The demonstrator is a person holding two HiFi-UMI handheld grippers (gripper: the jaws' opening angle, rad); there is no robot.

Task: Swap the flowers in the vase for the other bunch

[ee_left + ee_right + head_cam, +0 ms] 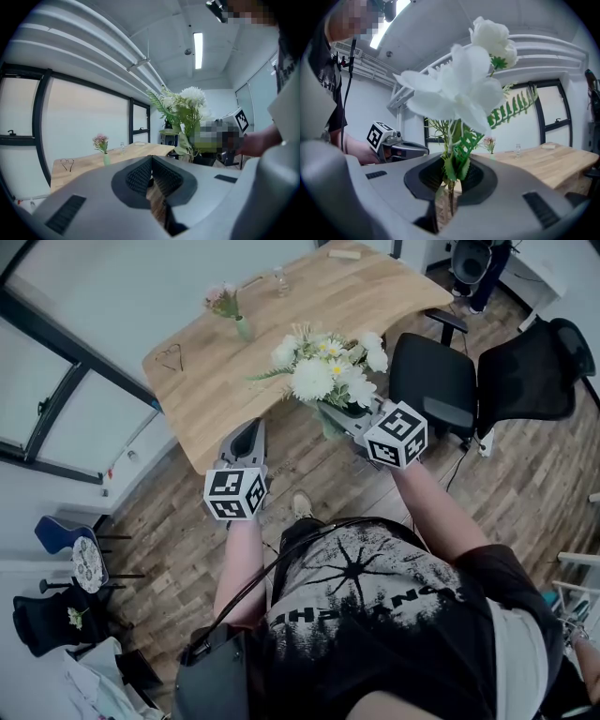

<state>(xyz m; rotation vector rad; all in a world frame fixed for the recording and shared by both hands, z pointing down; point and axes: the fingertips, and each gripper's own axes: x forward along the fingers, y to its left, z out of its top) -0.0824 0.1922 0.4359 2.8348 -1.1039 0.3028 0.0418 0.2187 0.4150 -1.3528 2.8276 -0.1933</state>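
Right gripper view: the right gripper's [451, 185] jaws clamp the white bunch [459, 93] by its stems, off the worktop's [211, 390] near edge. The left gripper's [151, 174] jaws are closed on nothing. The next move is likely to pull the pink flowers [223, 301] from the vase [243, 330] by the left edge.

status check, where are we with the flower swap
Left gripper shut, empty. Right gripper shut on the white-flowered, green-leaved bunch, near the wooden table edge. Pink flowers occupy the small pale-green vase.
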